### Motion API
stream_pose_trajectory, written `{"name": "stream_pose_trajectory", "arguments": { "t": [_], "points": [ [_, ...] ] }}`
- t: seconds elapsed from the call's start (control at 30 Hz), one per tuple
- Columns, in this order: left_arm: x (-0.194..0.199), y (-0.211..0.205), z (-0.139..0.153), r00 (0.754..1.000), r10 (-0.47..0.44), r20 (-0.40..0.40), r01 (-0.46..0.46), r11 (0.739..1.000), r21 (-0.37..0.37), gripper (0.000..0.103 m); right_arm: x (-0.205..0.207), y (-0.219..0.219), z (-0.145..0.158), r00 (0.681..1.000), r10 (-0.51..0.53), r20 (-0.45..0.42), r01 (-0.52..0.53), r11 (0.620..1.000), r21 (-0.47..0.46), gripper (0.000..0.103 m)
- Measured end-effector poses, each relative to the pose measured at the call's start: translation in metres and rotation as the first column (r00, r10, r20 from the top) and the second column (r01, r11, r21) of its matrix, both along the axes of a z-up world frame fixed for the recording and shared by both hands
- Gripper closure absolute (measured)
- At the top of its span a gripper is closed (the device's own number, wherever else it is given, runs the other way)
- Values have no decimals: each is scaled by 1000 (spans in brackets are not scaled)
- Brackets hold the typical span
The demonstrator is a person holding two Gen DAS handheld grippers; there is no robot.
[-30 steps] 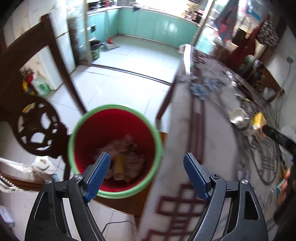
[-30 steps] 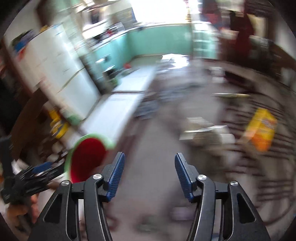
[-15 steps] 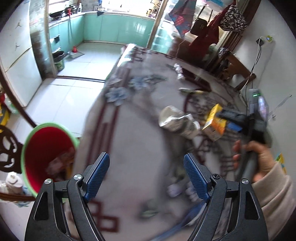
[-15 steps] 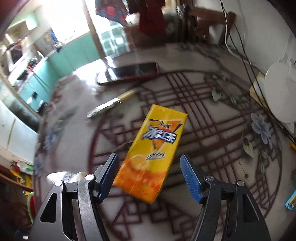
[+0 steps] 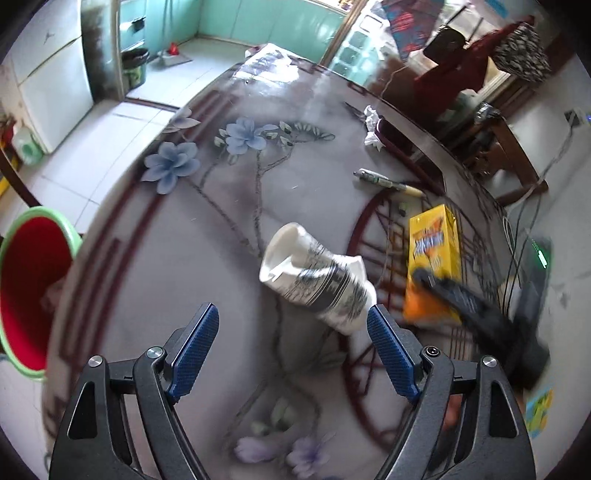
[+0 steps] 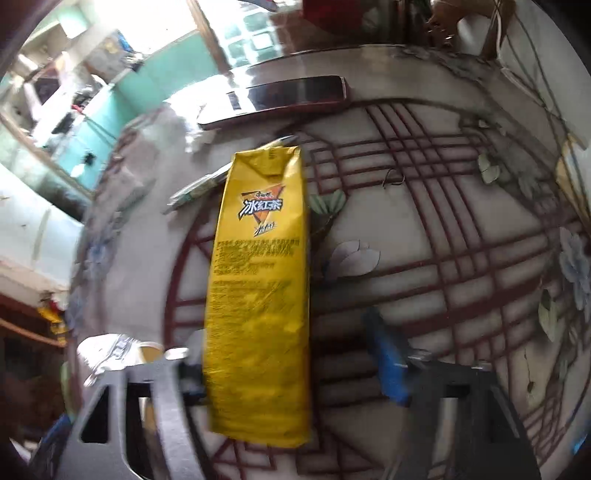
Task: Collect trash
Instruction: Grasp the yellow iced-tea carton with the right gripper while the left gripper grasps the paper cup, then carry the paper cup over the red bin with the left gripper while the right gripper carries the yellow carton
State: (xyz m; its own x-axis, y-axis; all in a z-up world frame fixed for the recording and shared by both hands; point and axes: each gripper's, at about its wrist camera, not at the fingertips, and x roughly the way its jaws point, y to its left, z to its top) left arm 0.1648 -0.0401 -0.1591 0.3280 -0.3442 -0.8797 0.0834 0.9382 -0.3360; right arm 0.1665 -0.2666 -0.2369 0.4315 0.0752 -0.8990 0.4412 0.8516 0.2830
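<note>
left tongs (image 5: 291,350) spread above the table (image 5: 207,236), the crushed paper cup (image 5: 317,280) lying just ahead by the right finger. right tongs (image 6: 291,365) spread around the near end of the yellow drink carton (image 6: 258,288). red bin (image 5: 29,295) at table's left edge.

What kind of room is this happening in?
Most likely a home dining area opening onto a kitchen: a large round table with a painted flower pattern, a white fridge to the left, and turquoise kitchen cabinets on a tiled floor beyond.
</note>
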Motion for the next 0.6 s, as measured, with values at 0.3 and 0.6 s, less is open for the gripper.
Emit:
{"name": "stream_pose_trajectory", "arguments": {
  "t": [0.3, 0.6],
  "points": [
    [26, -28, -21, 998, 44, -39, -43, 999, 25, 44, -56, -6, 40, 986, 84, 145, -82, 996, -19, 70],
    [31, -29, -20, 999, 34, -10, -33, 999, 12, 58, -77, -14, 51, 984, 60, 170, -62, 998, 6, 70]
  ]
}}
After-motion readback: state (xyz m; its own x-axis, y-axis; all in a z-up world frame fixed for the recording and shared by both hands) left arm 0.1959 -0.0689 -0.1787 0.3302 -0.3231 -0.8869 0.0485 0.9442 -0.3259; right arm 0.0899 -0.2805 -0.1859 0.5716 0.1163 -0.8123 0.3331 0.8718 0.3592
